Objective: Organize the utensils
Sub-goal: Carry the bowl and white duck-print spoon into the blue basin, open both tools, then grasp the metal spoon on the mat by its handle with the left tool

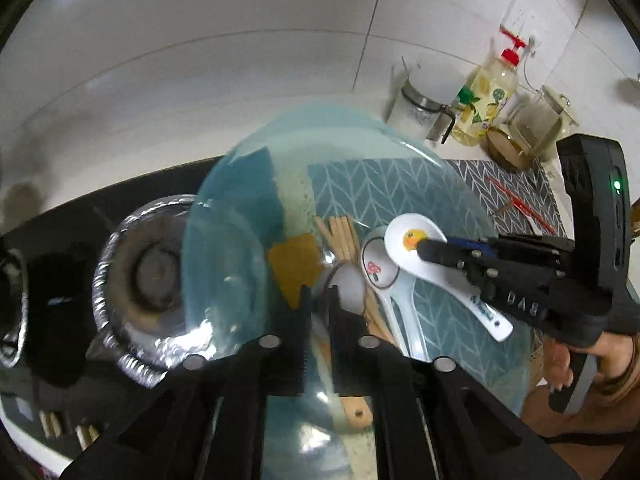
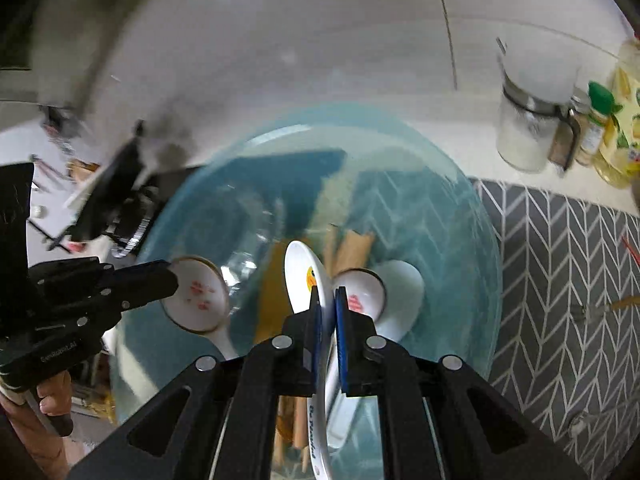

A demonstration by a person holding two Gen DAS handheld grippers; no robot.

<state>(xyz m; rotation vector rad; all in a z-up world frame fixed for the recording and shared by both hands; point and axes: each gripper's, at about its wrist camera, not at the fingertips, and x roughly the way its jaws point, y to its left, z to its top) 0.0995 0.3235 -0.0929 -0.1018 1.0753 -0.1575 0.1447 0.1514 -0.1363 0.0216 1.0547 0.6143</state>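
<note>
A big translucent blue bowl (image 1: pixel 224 236) (image 2: pixel 480 248) holds white ceramic spoons and wooden chopsticks (image 1: pixel 340 232) (image 2: pixel 352 244). My right gripper (image 2: pixel 328 300) (image 1: pixel 424 248) is shut on a white spoon with a yellow duck print (image 2: pixel 306 276) (image 1: pixel 412 238), raised over the bowl. My left gripper (image 1: pixel 319 292) (image 2: pixel 170 276) is shut on a white spoon with red marks (image 2: pixel 196 292), seen edge-on in the left wrist view (image 1: pixel 350 288). A mushroom-print spoon (image 1: pixel 374 268) (image 2: pixel 360 296) and a plain white spoon (image 2: pixel 404 288) lie in the bowl below.
A foil-lined stove burner (image 1: pixel 148 276) sits left of the bowl. Along the tiled wall stand a jar of white powder (image 1: pixel 420 108) (image 2: pixel 528 128), an oil bottle (image 1: pixel 488 96) and a glass jar (image 1: pixel 536 120). Red chopsticks (image 1: pixel 520 204) lie on a grey herringbone mat (image 1: pixel 516 176) (image 2: pixel 560 280).
</note>
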